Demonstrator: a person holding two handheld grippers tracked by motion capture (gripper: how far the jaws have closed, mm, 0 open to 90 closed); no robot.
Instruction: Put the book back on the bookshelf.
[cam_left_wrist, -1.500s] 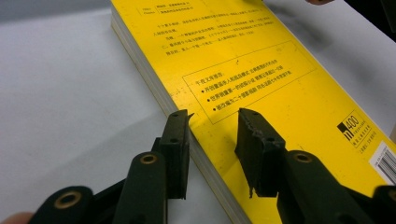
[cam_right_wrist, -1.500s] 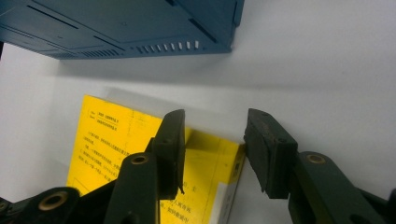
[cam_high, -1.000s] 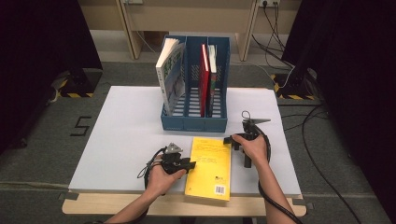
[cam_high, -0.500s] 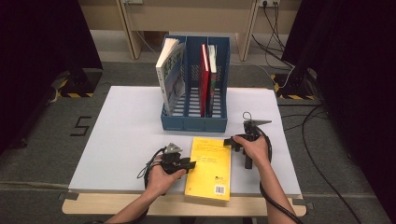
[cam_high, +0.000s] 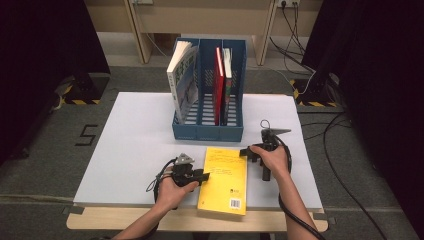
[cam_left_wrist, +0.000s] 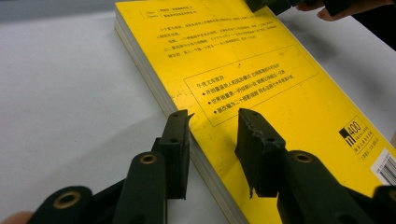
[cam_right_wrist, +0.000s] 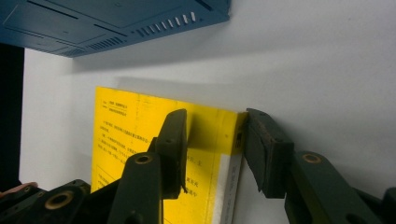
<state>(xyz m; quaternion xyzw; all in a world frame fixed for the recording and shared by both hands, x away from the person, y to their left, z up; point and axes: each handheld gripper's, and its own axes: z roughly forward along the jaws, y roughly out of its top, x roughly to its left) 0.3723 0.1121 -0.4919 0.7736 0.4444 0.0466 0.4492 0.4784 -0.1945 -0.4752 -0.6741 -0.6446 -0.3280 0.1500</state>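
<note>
Little has shifted since a second ago: both your hands sit where they were and the yellow book (cam_high: 223, 179) lies in the same spot, but your right gripper (cam_high: 251, 152) has just been closing its jaws, with the book's far right corner between them. That book rests flat on the white table (cam_high: 130, 145), back cover up, barcode toward you, near the front edge and just in front of the blue file rack (cam_high: 207, 131). In the right gripper view, one jaw lies over the yellow cover and the other stands at the outer side of the corner; you cannot tell from it whether the pads already press on the book (cam_right_wrist: 140, 126), though a gap shows on the inner side. Your left gripper (cam_high: 202, 176) sits at the book's left long edge, about midway along. In the left gripper view its jaws stand spread and straddle that edge, one down on the table beside the page block, the other over the cover (cam_left_wrist: 261, 84), not pinching. Standing in the rack: a white-and-blue book (cam_high: 182, 80) leaning in the left slot, a red book (cam_high: 218, 82) and another beside it in the right-hand slots.
</note>
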